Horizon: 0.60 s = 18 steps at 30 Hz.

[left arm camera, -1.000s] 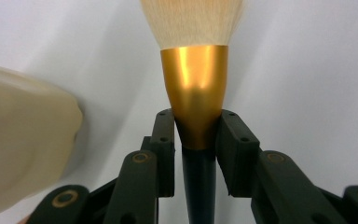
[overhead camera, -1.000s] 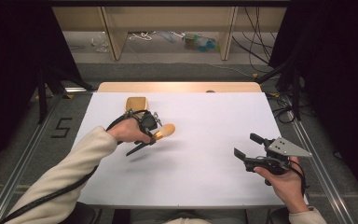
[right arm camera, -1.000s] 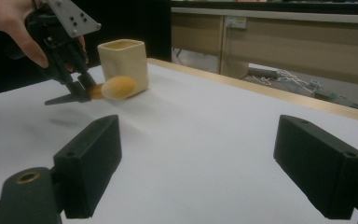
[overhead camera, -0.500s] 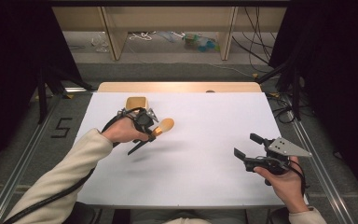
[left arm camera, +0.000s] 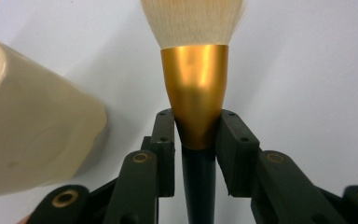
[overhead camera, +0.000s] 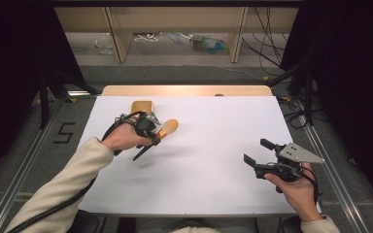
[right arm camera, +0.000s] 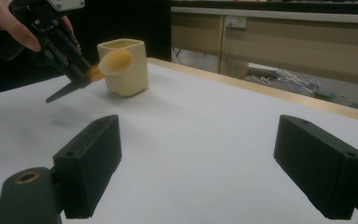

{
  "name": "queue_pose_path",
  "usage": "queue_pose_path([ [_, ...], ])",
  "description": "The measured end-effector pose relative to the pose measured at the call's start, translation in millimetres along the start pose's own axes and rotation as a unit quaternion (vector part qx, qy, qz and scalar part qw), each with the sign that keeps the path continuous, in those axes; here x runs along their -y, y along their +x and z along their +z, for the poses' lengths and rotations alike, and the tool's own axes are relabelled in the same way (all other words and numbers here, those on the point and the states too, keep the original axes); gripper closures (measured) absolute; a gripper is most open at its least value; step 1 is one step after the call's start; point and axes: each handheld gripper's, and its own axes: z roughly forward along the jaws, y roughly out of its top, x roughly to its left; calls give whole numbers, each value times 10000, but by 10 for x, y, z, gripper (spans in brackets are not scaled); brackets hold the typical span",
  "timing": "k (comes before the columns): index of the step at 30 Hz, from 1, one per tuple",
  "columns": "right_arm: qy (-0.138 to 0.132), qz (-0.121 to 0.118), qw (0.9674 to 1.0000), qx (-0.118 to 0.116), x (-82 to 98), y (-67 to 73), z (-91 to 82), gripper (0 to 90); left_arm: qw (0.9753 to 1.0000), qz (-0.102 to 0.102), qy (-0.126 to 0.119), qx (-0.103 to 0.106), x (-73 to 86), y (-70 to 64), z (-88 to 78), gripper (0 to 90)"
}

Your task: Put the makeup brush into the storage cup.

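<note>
Gold-ferruled soft-bristled brush (left arm camera: 195, 102), glossy cream cup (left arm camera: 32, 140) — squarish

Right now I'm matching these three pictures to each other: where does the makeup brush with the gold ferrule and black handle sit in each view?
High view: the makeup brush is left of centre, clamped in the left gripper.
Left gripper view: centre, gold ferrule between the jaws, bristles at the top.
Right gripper view: upper left, held off the table.
Shared landmark: the cream square cup beside the brush.
</note>
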Motion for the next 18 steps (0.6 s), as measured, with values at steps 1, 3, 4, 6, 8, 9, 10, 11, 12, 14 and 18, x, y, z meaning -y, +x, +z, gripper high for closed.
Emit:
queue_pose_path([
  [1,0,0,10000,0,0,0,0,160,10000,-11,-1,8,8,1,-3,696],
  [3,-5,1,10000,-3,1,-2,2,160,10000,-49,-11,-1,26,6,-3,696],
  [4,-3,-1,10000,1,1,-1,2,160,10000,-42,-46,-19,34,8,-1,695],
  [6,-1,-2,10000,1,1,0,2,160,9999,-69,-83,-34,49,8,1,696],
  [8,0,-3,10000,2,0,0,1,160,9999,-71,-123,-32,59,10,-3,696],
  [9,1,-2,10000,3,1,0,2,160,9998,-72,-165,-42,65,9,-3,696],
  [10,0,-5,10000,26,1,-2,1,160,9997,-126,-222,-51,73,3,-2,696],
  [11,0,-5,10000,26,1,-2,1,160,9997,-136,-218,-28,76,4,-6,696],
  [12,8,-9,10000,37,0,-2,-1,160,9995,-111,-287,-54,83,5,-10,696],
  [14,1,-3,10000,28,1,-1,0,160,9990,-162,-394,-95,99,-1,-7,696],
  [18,9,-4,10000,39,0,-1,-1,160,9984,-218,-502,-105,124,4,-7,696],
])
